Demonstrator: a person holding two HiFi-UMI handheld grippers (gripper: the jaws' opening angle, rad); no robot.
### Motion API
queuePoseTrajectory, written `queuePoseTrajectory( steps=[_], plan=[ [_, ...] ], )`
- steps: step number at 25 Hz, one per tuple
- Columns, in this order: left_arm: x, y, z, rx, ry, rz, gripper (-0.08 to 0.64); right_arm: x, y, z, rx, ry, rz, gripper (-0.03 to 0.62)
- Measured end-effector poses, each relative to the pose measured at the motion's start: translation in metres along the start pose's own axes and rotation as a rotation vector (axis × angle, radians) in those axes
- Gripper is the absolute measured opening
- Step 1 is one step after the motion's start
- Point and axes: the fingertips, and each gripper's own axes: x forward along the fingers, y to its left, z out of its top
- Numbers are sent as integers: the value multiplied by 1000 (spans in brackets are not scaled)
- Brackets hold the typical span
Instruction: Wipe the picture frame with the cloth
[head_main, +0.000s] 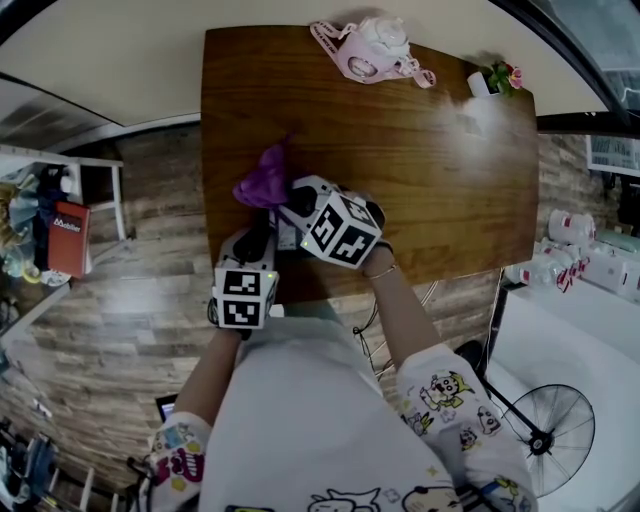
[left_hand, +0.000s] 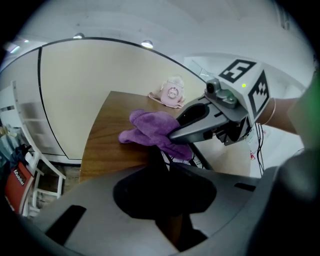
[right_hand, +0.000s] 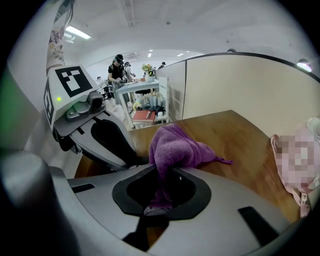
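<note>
The purple cloth (head_main: 264, 182) is bunched near the front left of the wooden table (head_main: 440, 170). My right gripper (head_main: 291, 203) is shut on it: in the right gripper view the cloth (right_hand: 175, 149) runs down between the jaws (right_hand: 162, 189). My left gripper (head_main: 262, 234) sits just beside the right one, shut on a thin dark edge-on thing that looks like the picture frame (left_hand: 159, 162). The frame rises from the left jaws to the cloth (left_hand: 152, 127), which lies against its top. Most of the frame is hidden behind the grippers.
A pink toy-like object (head_main: 368, 50) and a small flower pot (head_main: 497, 78) stand at the table's far edge. A red book (head_main: 68, 238) sits on a shelf at the left. Bottles (head_main: 572, 252) and a floor fan (head_main: 545, 438) are at the right.
</note>
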Motion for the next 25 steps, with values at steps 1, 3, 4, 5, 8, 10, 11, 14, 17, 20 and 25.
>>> queuePoseTrajectory(
  steps=[1, 3, 4, 5, 8, 10, 11, 14, 17, 20, 25],
  plan=[
    [0, -1, 0, 3, -2, 2, 77, -2, -1, -3, 1, 5, -6, 44],
    [1, -1, 1, 7, -4, 6, 75, -7, -3, -9, 6, 15, -17, 44],
    [1, -1, 1, 7, -6, 7, 75, -9, -4, -12, 10, 20, -21, 44],
    [1, -1, 1, 7, -6, 7, 75, -11, -5, -15, 18, 22, -25, 44],
    [1, -1, 1, 3, -7, 6, 75, -21, -8, -24, 60, 10, -41, 44],
    [1, -1, 0, 4, -7, 9, 74, -28, -10, -28, 80, 5, -60, 44],
    [0, -1, 0, 5, -7, 11, 74, -32, -11, -29, 86, 3, -70, 44],
    [1, -1, 1, 7, -10, 13, 74, -41, -15, -37, 114, 4, -97, 44],
    [1, -2, 1, 7, -10, 14, 74, -50, -19, -51, 158, 16, -120, 44],
    [1, -1, 1, 9, -10, 16, 74, -56, -21, -67, 180, 35, -144, 44],
    [2, 0, 1, 15, -21, 22, 74, -67, -21, -93, 221, 71, -175, 44]
  ],
)
